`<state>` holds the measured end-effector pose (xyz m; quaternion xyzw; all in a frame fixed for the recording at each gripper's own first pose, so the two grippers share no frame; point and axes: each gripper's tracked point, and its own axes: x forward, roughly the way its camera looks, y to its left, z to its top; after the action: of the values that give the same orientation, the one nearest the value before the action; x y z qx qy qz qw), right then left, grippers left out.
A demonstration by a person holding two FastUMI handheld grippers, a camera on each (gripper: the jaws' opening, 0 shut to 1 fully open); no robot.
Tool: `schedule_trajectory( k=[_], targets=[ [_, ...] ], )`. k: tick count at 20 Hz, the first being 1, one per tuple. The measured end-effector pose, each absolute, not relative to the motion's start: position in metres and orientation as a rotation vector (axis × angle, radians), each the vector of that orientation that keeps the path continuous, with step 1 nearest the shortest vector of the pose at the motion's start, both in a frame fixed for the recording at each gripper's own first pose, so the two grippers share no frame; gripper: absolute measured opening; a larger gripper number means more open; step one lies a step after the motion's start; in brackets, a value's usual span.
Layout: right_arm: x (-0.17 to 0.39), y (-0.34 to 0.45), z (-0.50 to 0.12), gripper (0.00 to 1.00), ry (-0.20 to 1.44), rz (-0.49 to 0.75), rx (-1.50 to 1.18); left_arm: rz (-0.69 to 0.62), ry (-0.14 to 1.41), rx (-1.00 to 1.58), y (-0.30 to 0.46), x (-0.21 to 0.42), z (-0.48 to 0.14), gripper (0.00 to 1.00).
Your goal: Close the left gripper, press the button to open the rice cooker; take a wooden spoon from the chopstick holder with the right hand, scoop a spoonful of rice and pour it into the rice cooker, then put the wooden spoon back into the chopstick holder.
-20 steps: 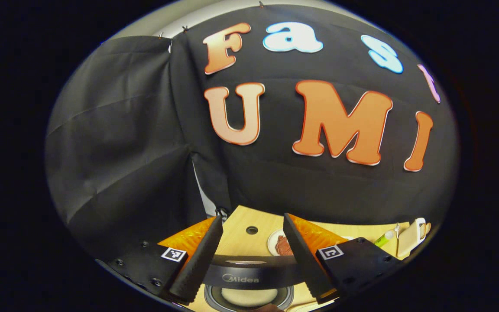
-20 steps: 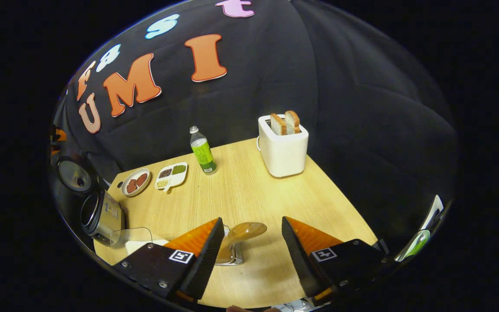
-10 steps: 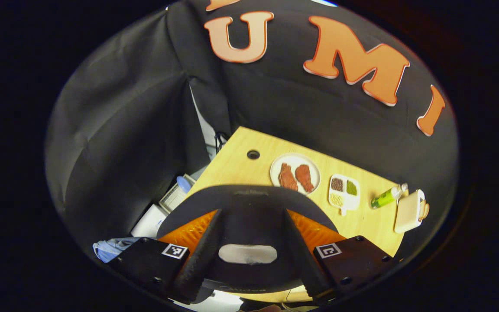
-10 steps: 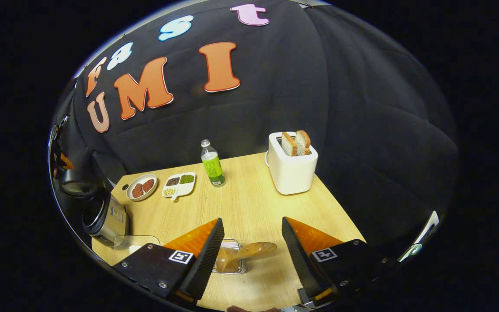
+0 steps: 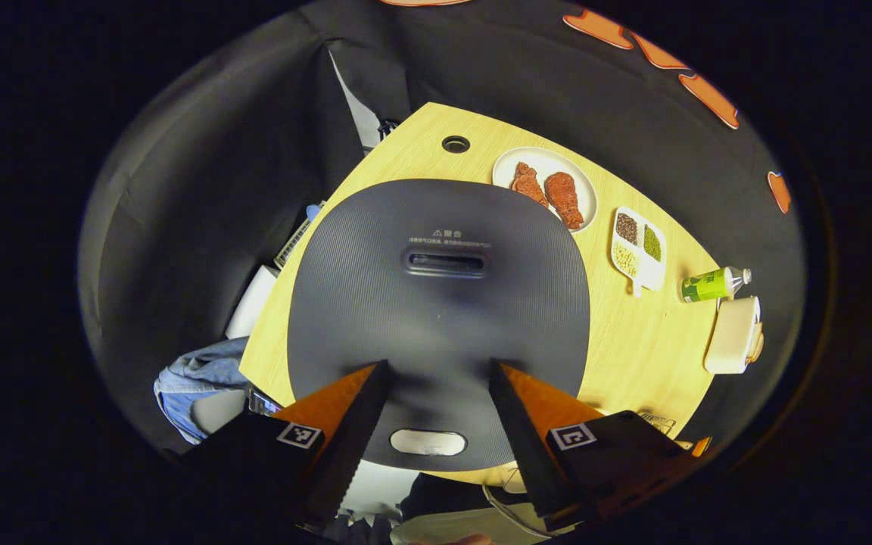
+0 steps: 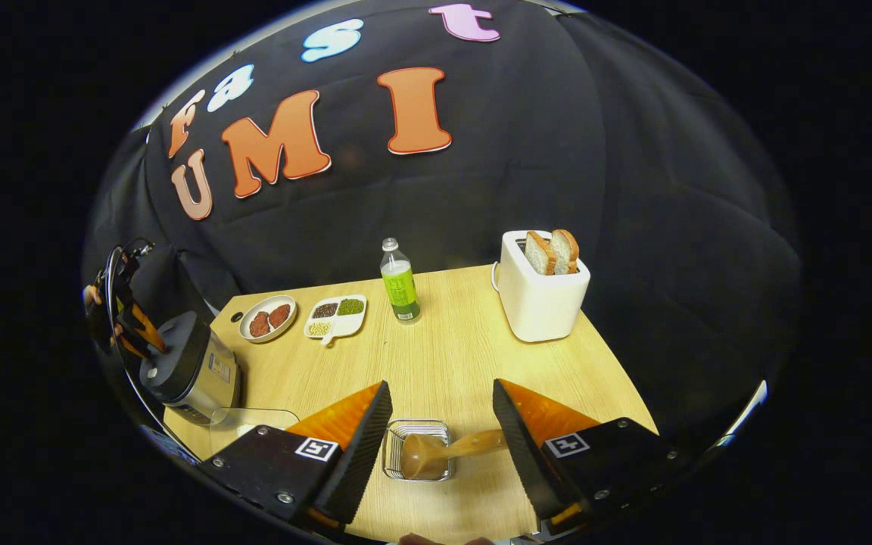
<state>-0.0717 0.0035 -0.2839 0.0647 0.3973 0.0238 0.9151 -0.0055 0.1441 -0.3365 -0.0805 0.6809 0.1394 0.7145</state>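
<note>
The rice cooker (image 5: 436, 318) shows its dark ribbed lid down, with a pale oval button (image 5: 428, 442) at the near edge. My left gripper (image 5: 437, 365) hangs open just above the lid, one finger on each side of the button. In the right gripper view that left gripper (image 6: 137, 329) sits over the cooker (image 6: 194, 371) at the table's left end. My right gripper (image 6: 441, 386) is open above the wire chopstick holder (image 6: 394, 435). The wooden spoon (image 6: 425, 456) rests bowl-down in the holder, its handle leaning toward the right finger.
A clear box (image 6: 250, 420) stands between cooker and holder. Along the back of the wooden table (image 6: 443, 341) are a plate of meat (image 6: 268, 319), a divided dish (image 6: 335, 314), a green bottle (image 6: 400, 281) and a white toaster (image 6: 542, 295) with bread.
The cooker's lid went from raised to shut as my left gripper tipped down over it. The spoon dropped into the holder and my right gripper drew back from it.
</note>
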Motion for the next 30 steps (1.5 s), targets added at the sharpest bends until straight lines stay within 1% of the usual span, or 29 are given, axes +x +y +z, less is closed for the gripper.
schedule_trajectory(
  k=[5, 7, 9, 10, 13, 14, 16, 17, 18, 19, 21, 22, 23, 25, 26, 27, 28, 30],
  targets=[
    [-0.065, 0.015, -0.276, 0.84, 0.79, 0.061, 0.141, 0.265, 1.505, -0.16, 0.142, -0.007, -0.334, 0.93],
    [-0.059, 0.02, -0.266, 0.84, 0.756, 0.076, 0.135, 0.244, 1.447, -0.125, 0.142, -0.007, -0.333, 0.93],
    [-0.053, 0.021, -0.254, 0.84, 0.713, 0.087, 0.121, 0.146, 1.327, -0.036, 0.142, -0.004, -0.33, 0.93],
    [-0.05, 0.02, -0.249, 0.84, 0.691, 0.089, 0.115, 0.131, 1.27, -0.016, 0.141, -0.003, -0.33, 0.93],
    [-0.04, 0.021, -0.228, 0.84, 0.63, 0.091, 0.108, 0.139, 1.162, -0.021, 0.141, -0.006, -0.325, 0.93],
    [-0.033, 0.02, -0.217, 0.84, 0.598, 0.091, 0.105, 0.155, 1.132, -0.036, 0.141, -0.007, -0.323, 0.94],
    [-0.019, 0.018, -0.191, 0.84, 0.514, 0.084, 0.094, 0.213, 1.074, -0.013, 0.153, -0.005, -0.319, 0.92],
    [-0.017, 0.014, -0.174, 0.84, 0.469, 0.083, 0.089, 0.218, 1.025, -0.028, 0.153, -0.002, -0.31, 0.92],
    [-0.012, 0.013, -0.157, 0.84, 0.426, 0.085, 0.086, 0.219, 0.963, -0.03, 0.152, 0.003, -0.294, 1.0],
    [-0.009, 0.013, -0.143, 0.84, 0.388, 0.089, 0.084, 0.208, 0.884, -0.019, 0.151, 0.012, -0.271, 0.92],
    [0.0, 0.016, -0.119, 0.84, 0.319, 0.095, 0.076, 0.19, 0.687, 0.026, 0.146, 0.035, -0.21, 0.92],
    [0.005, 0.017, -0.107, 0.84, 0.29, 0.096, 0.069, 0.177, 0.595, 0.032, 0.141, 0.045, -0.178, 0.98],
    [0.008, 0.02, -0.095, 0.83, 0.261, 0.101, 0.063, 0.166, 0.524, 0.037, 0.134, 0.05, -0.15, 0.97],
    [0.014, 0.022, -0.072, 0.84, 0.207, 0.098, 0.044, 0.162, 0.423, 0.044, 0.126, 0.051, -0.1, 0.97],
    [0.015, 0.024, -0.061, 0.84, 0.184, 0.101, 0.041, 0.15, 0.373, 0.034, 0.119, 0.049, -0.078, 1.0],
    [0.016, 0.027, -0.05, 0.83, 0.162, 0.103, 0.042, 0.129, 0.33, 0.024, 0.11, 0.054, -0.068, 0.96],
    [0.018, 0.029, -0.041, 0.83, 0.143, 0.104, 0.04, 0.106, 0.278, 0.025, 0.099, 0.051, -0.05, 0.96],
    [0.017, 0.031, -0.028, 0.83, 0.105, 0.102, 0.03, 0.088, 0.175, 0.068, 0.09, 0.046, -0.019, 1.0]
  ],
)
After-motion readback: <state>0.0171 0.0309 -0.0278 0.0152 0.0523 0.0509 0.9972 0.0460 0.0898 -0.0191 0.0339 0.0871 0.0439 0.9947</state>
